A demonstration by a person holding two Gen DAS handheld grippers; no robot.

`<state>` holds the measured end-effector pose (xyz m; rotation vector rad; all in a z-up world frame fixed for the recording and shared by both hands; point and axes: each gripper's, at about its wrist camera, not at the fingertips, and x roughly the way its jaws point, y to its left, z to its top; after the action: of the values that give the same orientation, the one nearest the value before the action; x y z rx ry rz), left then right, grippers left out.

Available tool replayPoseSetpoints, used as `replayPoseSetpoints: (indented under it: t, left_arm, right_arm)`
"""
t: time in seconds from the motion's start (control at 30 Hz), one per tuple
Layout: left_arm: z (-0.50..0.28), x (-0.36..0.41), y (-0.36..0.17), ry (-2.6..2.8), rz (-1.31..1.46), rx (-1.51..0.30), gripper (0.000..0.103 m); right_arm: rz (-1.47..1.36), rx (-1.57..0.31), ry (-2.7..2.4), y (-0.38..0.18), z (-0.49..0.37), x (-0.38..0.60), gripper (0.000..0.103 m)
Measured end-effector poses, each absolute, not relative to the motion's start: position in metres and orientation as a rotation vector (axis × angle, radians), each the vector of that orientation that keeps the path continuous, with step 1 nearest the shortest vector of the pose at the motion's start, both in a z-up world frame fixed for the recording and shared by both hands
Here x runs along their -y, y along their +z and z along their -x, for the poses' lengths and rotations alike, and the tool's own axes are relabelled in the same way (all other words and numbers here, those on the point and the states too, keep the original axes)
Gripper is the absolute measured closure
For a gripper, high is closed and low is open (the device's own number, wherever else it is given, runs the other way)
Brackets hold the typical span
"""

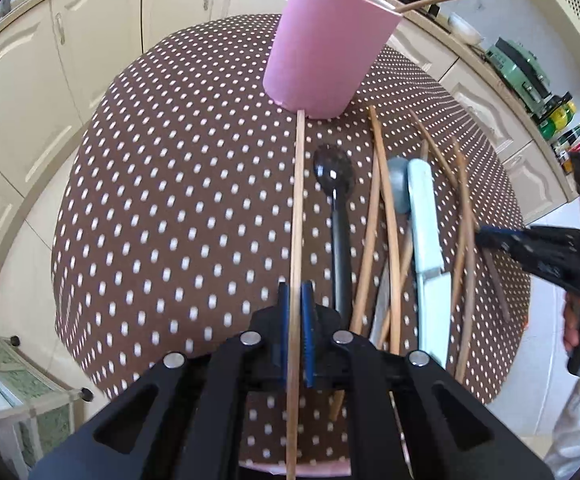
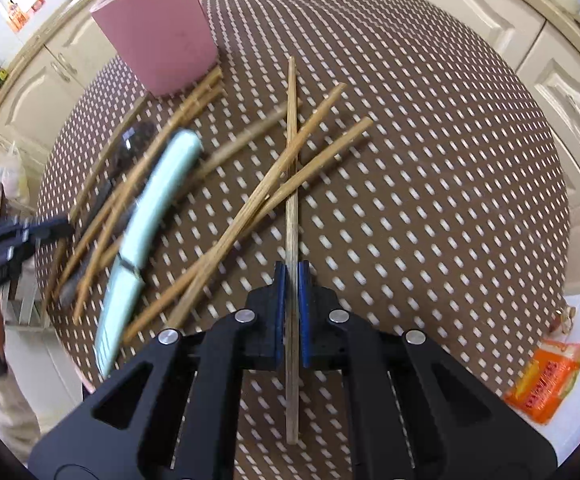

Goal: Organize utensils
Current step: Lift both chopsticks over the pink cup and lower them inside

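Black fingers with blue pads sit closest in both views, and each pair is squeezed tight on one wooden stick. On the left gripper [image 1: 295, 308], the long chopstick [image 1: 298, 216] reaches up to the foot of the pink cup [image 1: 326, 48], but its low end runs off the bottom of the picture. On the right gripper [image 2: 292, 292], the pale chopstick [image 2: 291, 152] lies across the loose chopsticks [image 2: 250, 208] on the dotted table [image 2: 430, 168]; its top end crosses them, so you cannot tell if it touches the cloth. The right view is smeared — the light blue knife [image 2: 152, 208] and the dark spoon beside it look fuzzy there. The left view shows them sharp: a black spoon [image 1: 336, 200], a grey spoon [image 1: 399, 184] half hidden under the knife, and more sticks around them. Only the left view shows sticks poking out of the cup's top. Only the right view shows an orange packet [image 2: 546, 380] past the table's edge. Each view catches the other gripper at its side, partly cut off.
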<state>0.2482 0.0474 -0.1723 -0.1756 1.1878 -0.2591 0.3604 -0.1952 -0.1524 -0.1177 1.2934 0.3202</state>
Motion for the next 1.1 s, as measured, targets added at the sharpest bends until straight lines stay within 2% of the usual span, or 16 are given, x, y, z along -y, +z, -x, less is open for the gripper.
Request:
replayPoseSetpoints:
  t: [0.33, 0.4, 0.43, 0.47, 0.5, 0.57, 0.67, 0.9, 1.1]
  left_arm:
    - [-0.299, -0.031, -0.171, -0.239, 0.071, -1.255, 0.094]
    - [-0.307, -0.030, -0.171, -0.237, 0.073, -1.269, 0.094]
    - [-0.310, -0.029, -0.171, -0.235, 0.075, -1.277, 0.094]
    - [-0.313, -0.028, -0.171, -0.233, 0.071, -1.281, 0.094]
    - [-0.314, -0.027, -0.170, -0.231, 0.061, -1.280, 0.094]
    - [-0.317, -0.023, -0.170, -0.223, 0.052, -1.270, 0.098]
    - [-0.320, -0.013, -0.170, -0.219, 0.047, -1.239, 0.098]
    - [-0.285, -0.031, -0.166, -0.230, 0.132, -1.159, 0.098]
    - [-0.258, -0.047, -0.145, -0.205, 0.203, -1.053, 0.098]
  right_arm:
    - [0.171, -1.313, 0.282, -0.153, -0.407, 0.177, 0.093]
    - [0.184, -1.316, 0.268, -0.152, -0.424, 0.166, 0.084]
    - [0.191, -1.315, 0.259, -0.150, -0.434, 0.160, 0.074]
    - [0.207, -1.312, 0.246, -0.150, -0.440, 0.157, 0.059]
    - [0.230, -1.306, 0.233, -0.151, -0.447, 0.152, 0.056]
    - [0.213, -1.309, 0.243, -0.156, -0.452, 0.154, 0.065]
    - [0.187, -1.303, 0.253, -0.155, -0.460, 0.159, 0.096]
    - [0.148, -1.217, 0.170, -0.145, -0.438, 0.228, 0.097]
    - [0.111, -1.057, 0.087, -0.115, -0.429, 0.259, 0.097]
